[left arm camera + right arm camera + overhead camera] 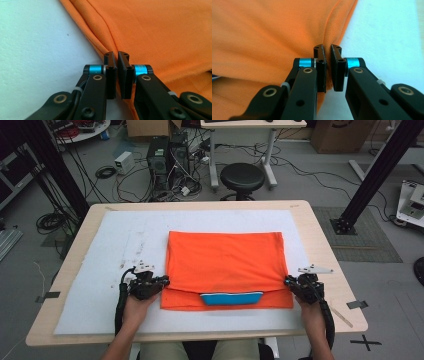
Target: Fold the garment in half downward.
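An orange shirt (225, 265) lies folded in the middle of the bench (320, 235). The left gripper (165, 281) pinches its left edge, and the right gripper (288, 280) pinches its right edge.

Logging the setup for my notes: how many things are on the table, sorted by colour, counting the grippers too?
Orange: 1, the shirt
Blue: 1, the collar showing at the shirt's near edge
White: 1, the mat under it
Black: 2, the left gripper and the right gripper
Total: 5
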`<control>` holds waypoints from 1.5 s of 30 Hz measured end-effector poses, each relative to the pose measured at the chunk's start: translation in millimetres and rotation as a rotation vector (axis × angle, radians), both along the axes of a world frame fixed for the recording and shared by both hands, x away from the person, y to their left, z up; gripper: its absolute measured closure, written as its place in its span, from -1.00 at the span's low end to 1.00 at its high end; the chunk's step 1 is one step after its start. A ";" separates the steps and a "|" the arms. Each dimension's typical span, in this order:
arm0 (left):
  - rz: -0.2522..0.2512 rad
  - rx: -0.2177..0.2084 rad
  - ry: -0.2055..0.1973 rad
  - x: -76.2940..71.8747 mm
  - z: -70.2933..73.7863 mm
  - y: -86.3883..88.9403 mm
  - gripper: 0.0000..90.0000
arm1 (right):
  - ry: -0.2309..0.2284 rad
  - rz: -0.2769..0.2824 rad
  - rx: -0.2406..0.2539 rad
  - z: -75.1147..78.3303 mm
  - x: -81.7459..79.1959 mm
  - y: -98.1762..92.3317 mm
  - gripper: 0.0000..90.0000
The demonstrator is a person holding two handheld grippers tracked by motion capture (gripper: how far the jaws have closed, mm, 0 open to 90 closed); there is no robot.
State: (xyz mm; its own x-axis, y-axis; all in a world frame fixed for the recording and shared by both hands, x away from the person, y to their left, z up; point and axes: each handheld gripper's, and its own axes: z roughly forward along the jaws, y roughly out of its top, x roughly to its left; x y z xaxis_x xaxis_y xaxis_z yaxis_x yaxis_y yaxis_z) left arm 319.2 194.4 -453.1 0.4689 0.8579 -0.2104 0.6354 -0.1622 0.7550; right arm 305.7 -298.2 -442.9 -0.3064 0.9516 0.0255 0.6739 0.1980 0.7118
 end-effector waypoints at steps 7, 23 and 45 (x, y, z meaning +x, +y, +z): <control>0.006 -0.026 -0.034 -7.6 -1.3 5.6 0.73 | -0.015 0.006 0.014 -1.3 2.3 -1.1 0.63; 0.024 -0.083 -0.254 -1.6 18.0 16.3 -0.48 | -0.160 0.094 0.027 17.1 18.5 0.2 -0.54; 0.025 -0.067 -0.236 -5.3 21.3 21.0 -0.47 | -0.176 0.146 -0.001 38.2 25.4 14.7 -0.54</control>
State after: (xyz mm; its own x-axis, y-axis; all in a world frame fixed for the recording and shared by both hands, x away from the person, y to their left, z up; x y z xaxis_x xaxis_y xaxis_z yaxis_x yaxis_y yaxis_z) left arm 313.8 215.4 -431.8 0.4909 0.8575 -0.1540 0.4431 -0.0935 0.8916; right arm 331.1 -283.5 -404.8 -0.4406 0.8967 -0.0413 0.5032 0.2848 0.8159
